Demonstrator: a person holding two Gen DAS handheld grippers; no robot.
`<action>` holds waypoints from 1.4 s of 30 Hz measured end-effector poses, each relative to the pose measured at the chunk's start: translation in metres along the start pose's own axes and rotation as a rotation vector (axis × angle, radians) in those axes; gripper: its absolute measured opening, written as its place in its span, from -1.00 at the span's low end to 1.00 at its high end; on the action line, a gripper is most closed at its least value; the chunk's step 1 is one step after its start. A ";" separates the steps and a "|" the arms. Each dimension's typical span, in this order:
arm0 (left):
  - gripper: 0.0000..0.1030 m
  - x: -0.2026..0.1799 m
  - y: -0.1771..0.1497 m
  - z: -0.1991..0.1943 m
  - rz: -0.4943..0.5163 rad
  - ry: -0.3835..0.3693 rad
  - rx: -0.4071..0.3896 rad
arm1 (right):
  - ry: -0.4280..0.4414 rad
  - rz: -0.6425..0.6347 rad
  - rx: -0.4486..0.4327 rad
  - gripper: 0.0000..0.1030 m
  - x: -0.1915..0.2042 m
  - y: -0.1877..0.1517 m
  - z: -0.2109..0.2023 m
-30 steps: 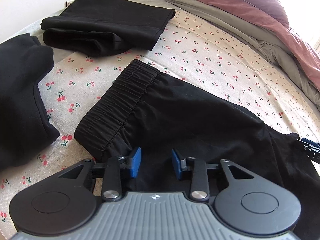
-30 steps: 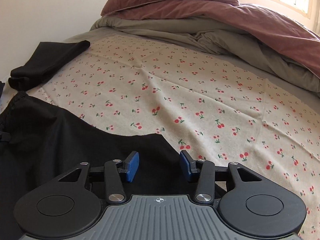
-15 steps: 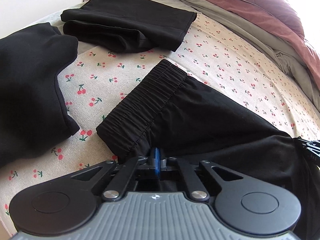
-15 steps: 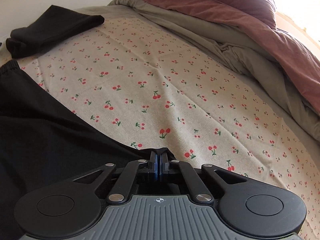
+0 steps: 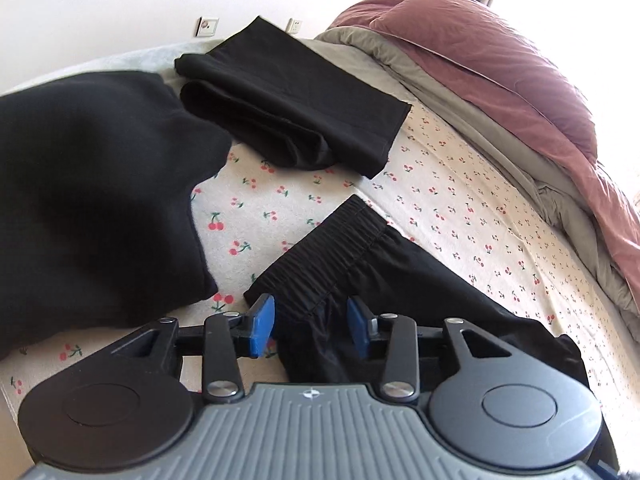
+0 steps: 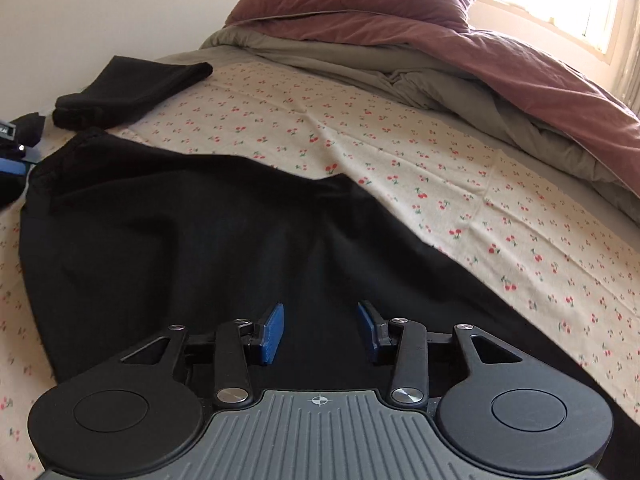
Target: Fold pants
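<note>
1. Pants [image 6: 180, 248] lie spread lengthwise on the cherry-print sheet [image 6: 440, 168], near the bed's front edge; waistband [image 5: 320, 248] toward the left, legs running right.
2. Left gripper [image 5: 311, 326]: jaws wide apart, holding nothing. Waist-end cloth sits between the blue pads [image 5: 262, 330], untouched as far as I can tell.
3. Right gripper [image 6: 320, 332]: jaws equally wide, empty, hovering over the leg fabric, which fills the gap below it.
4. Judgement: one gripper at each end suits a lengthwise fold, each placed to take an edge. Fold not yet made.
5. Folded black garment [image 5: 288, 108] and a second dark pile [image 5: 92, 192] sit beyond the waistband, apart from it, probably finished pieces kept aside.
6. Duvet [image 6: 520, 68] bunched at the far side, leaving the sheet free for working.
</note>
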State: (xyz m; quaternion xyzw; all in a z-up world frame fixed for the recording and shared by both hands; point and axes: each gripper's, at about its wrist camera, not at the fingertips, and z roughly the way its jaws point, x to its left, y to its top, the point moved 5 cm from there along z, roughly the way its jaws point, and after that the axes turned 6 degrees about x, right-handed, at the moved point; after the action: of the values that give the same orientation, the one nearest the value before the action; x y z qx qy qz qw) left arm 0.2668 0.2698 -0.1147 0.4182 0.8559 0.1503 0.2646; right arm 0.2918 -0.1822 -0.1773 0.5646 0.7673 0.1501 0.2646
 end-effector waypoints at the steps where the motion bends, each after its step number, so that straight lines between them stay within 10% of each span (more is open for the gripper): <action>1: -0.08 0.008 -0.001 0.003 -0.042 -0.017 0.030 | 0.012 0.025 0.009 -0.22 0.001 -0.015 -0.013; 8: 0.00 0.015 -0.018 0.037 -0.264 -0.199 0.213 | 0.002 0.241 -0.031 -0.07 -0.029 -0.065 -0.054; 10: -0.03 0.003 -0.015 0.044 -0.226 -0.147 0.164 | 0.024 0.280 -0.040 -0.07 -0.034 -0.070 -0.053; 13: -0.79 -0.012 -0.007 0.046 -0.143 -0.062 0.065 | -0.009 0.252 -0.026 -0.07 -0.038 -0.072 -0.049; 25: -0.86 -0.015 0.008 0.026 -0.042 -0.005 -0.131 | 0.013 0.312 0.098 -0.07 -0.053 -0.111 -0.030; 30: -0.59 -0.013 0.000 0.037 -0.022 0.082 -0.017 | 0.007 0.309 0.109 0.01 -0.054 -0.113 -0.028; 35: -0.26 -0.011 0.007 0.010 -0.078 0.084 -0.099 | 0.029 0.335 0.091 0.02 -0.058 -0.109 -0.037; 42: 0.13 -0.051 0.006 -0.024 0.108 0.164 -0.285 | 0.002 0.393 0.040 0.39 -0.080 -0.105 -0.050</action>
State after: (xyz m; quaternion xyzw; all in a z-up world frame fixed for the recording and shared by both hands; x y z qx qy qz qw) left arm 0.2826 0.2319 -0.0753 0.4083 0.8209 0.3176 0.2421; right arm 0.1987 -0.2873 -0.1734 0.7085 0.6454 0.1840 0.2184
